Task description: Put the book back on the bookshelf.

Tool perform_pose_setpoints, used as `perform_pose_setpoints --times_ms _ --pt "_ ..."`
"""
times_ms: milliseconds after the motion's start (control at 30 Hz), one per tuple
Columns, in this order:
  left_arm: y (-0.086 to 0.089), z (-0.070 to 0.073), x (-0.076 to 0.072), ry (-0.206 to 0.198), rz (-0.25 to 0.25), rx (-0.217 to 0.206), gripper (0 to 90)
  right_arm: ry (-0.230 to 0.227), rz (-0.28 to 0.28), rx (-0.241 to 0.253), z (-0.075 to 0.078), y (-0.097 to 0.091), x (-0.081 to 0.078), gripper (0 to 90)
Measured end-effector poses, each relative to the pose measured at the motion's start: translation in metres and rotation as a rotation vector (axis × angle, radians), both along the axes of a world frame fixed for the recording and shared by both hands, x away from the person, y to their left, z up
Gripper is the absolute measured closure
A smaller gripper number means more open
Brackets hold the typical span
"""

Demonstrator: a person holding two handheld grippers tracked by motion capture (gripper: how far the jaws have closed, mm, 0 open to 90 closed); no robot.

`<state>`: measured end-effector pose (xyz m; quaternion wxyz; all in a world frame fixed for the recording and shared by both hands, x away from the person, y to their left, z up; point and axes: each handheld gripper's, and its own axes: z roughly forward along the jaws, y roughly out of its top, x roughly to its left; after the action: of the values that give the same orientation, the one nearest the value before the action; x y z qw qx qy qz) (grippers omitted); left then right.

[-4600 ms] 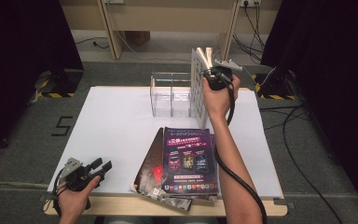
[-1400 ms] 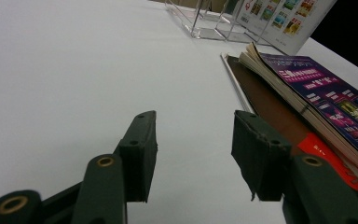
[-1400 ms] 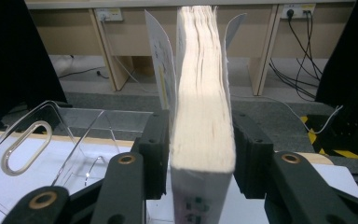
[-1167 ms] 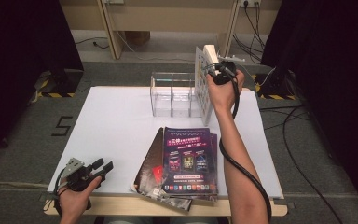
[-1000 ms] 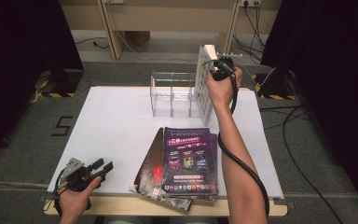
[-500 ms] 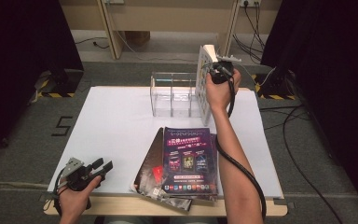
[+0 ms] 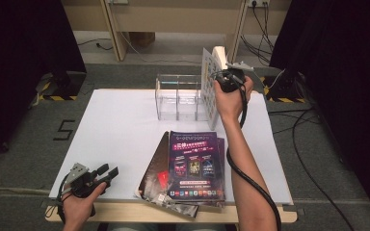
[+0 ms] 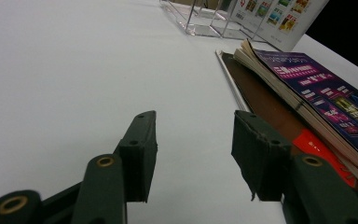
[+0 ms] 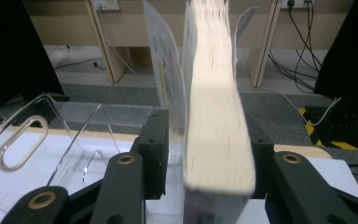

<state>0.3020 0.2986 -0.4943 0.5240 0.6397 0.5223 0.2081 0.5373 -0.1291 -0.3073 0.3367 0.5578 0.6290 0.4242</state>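
standing a magazine in the rack

resting on one white table, one clear rack takes the upright magazine, long axis vertical, at its right end. about three magazines lie stacked. the right gripper has just been opening, seemingly loose around it; the left gripper gapes empty.

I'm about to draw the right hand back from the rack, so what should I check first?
1. Right hand-held gripper released: ok. Its jaws have just been opening, and the book stands between them, with a gap at the left jaw.
2. Book upright at the right end of the clear rack: ok.
3. Book seated fully in a slot: cannot tell.
4. Book's covers closed: not ok, they splay away from the pages.
5. Left hand-held gripper out of the way: ok, open with nothing in it, low over the table.
6. Magazine stack flat near the front edge: ok.
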Motion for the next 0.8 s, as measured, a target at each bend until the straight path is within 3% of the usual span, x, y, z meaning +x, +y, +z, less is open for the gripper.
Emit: perform_pose_setpoints --times_ms 333,467,800 --pt "-0.007 0.001 0.005 -0.005 -0.025 0.008 49.4 -0.013 0.020 0.016 0.001 -0.003 -0.026 60.0" --pt "-0.012 0.000 0.009 -0.003 -0.043 0.009 49.2 -0.004 0.029 0.049 -0.001 -0.009 -0.041 59.9" --pt "-0.018 -0.003 0.017 0.009 -0.064 0.005 49.3 0.022 0.042 0.078 -0.011 -0.017 -0.067 59.6"
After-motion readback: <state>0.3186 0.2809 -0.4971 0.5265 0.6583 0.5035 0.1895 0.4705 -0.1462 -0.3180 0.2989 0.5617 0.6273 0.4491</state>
